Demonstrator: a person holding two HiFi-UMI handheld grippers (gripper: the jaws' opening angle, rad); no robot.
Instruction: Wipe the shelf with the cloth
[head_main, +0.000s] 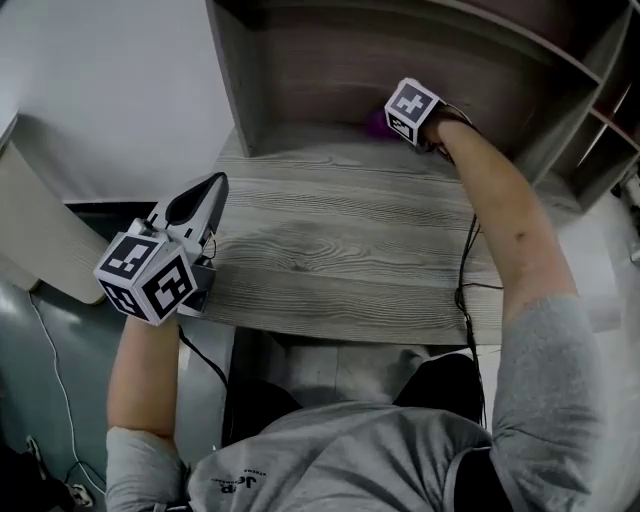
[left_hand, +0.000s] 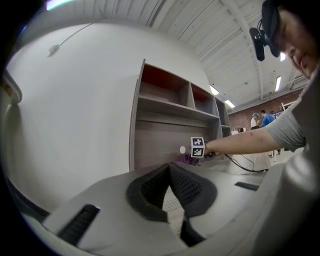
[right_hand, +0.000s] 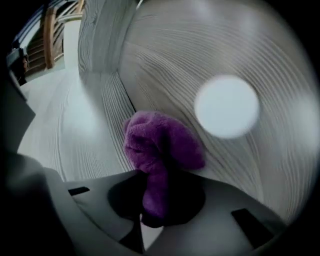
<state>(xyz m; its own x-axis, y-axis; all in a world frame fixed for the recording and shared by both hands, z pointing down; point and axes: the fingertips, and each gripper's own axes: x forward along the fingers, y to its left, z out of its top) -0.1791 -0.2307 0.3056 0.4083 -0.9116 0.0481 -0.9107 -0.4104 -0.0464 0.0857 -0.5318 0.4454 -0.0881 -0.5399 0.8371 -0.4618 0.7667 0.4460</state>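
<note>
grey shelf, cloth at the back edge

grey wood-grain shelf (head_main: 340, 240) stands against a white wall (head_main: 110, 90). along the shelf's left edge, near the front corner, the left gripper (head_main: 212, 188) points toward the back, its jaws clenched tip to tip with nothing between them. further right, a bare arm (head_main: 505, 220) reaches to the back edge, where the right gripper (head_main: 388, 122) is clamped on a purple cloth (right_hand: 162, 145). the cloth bunches out past the jaws and lies on the shelf, against the back panel (right_hand: 200, 45). a white disc (right_hand: 226, 106) sits on that panel, just right of the cloth.
</note>
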